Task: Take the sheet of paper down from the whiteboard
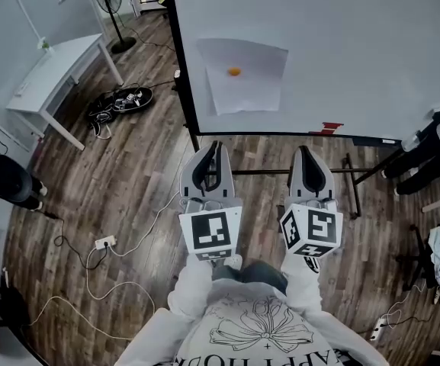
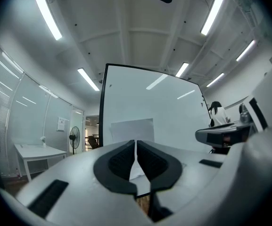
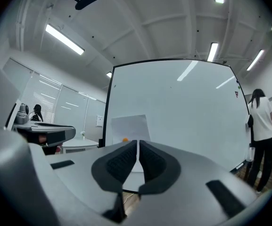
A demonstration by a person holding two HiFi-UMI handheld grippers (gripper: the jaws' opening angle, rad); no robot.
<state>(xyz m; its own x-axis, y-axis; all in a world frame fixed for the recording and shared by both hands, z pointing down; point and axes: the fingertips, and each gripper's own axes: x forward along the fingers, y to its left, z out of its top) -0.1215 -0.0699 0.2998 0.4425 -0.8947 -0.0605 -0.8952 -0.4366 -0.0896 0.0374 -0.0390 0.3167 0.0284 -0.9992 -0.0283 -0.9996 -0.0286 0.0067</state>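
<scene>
Now we hold the left gripper point(image 1: 214, 146) and right gripper point(image 1: 304, 151) closed and empty. Ahead of them, well apart, the paper point(image 1: 246, 82) sits on the whiteboard point(image 1: 349, 44) under a magnet point(image 1: 235, 72).

Whiteboard point(image 1: 357, 52) cut off at top, right edges; sheet of paper point(image 2: 132, 128) bottom hidden behind left tongs point(image 2: 136, 145).

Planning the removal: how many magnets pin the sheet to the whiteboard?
1: an orange magnet near the middle of the sheet of paper on the whiteboard. The whole sheet shows, so none seems hidden.
</scene>
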